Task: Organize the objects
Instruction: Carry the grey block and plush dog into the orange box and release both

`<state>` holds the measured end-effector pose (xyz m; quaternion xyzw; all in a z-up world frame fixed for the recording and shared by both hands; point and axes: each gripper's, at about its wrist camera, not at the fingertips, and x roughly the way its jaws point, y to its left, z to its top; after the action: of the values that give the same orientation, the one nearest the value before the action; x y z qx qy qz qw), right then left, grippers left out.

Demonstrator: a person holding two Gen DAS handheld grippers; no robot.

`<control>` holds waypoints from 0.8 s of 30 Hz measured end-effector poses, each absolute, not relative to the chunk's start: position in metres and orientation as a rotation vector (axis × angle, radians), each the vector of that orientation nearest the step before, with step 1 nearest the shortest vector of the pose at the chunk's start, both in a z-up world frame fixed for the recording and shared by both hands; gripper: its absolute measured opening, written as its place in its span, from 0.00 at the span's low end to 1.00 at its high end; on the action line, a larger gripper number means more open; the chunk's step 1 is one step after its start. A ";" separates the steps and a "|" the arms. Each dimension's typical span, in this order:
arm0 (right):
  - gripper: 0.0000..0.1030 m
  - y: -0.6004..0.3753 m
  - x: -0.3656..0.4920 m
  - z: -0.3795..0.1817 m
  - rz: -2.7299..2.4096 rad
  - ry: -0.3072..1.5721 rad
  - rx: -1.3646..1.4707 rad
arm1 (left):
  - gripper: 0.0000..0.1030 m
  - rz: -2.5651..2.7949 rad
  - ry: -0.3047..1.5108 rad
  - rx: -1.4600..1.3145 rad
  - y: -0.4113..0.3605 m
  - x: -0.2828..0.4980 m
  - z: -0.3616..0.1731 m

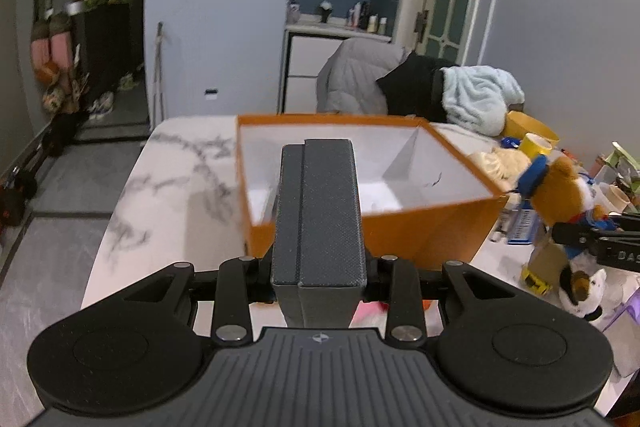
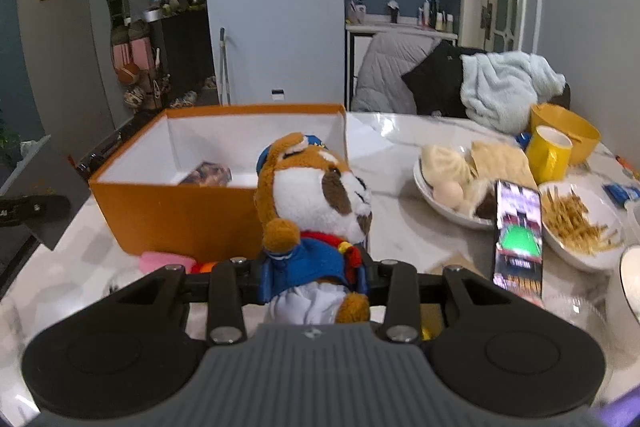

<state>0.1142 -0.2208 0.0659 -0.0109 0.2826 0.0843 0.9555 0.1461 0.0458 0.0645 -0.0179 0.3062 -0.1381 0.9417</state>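
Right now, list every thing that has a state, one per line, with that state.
Left gripper: jaws shut on the dark grey rectangular case.
Dark grey rectangular case: held above the table, pointing at the box.
Right gripper: jaws shut on the brown-and-white plush toy.
Brown-and-white plush toy in blue jacket: held upright.
Orange cardboard box: open, no lid, one item inside.
Black smartphone: propped upright, screen lit.
Yellow mug: upright.

A yellow mug (image 2: 548, 153) is standing on the marble bench (image 2: 392, 147) beside a yellow bowl (image 2: 568, 131); a lit phone (image 2: 518, 239) is leaning upright between two white food bowls (image 2: 448, 211).
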 end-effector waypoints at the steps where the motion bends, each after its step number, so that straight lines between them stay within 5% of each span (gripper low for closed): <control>1: 0.39 -0.219 0.117 0.069 0.177 0.567 -0.022 | 0.38 -0.292 0.619 -0.033 0.043 0.148 0.068; 11: 0.39 -0.196 0.166 0.114 0.240 0.474 -0.056 | 0.38 -0.407 0.600 -0.049 0.015 0.209 0.101; 24: 0.39 -0.170 0.255 0.100 0.263 0.593 -0.087 | 0.38 -0.429 0.811 -0.009 -0.016 0.300 0.064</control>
<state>0.2549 -0.1704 0.1004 -0.0430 0.2911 0.1292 0.9469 0.2995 -0.0163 0.0643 -0.0042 0.3914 -0.2072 0.8966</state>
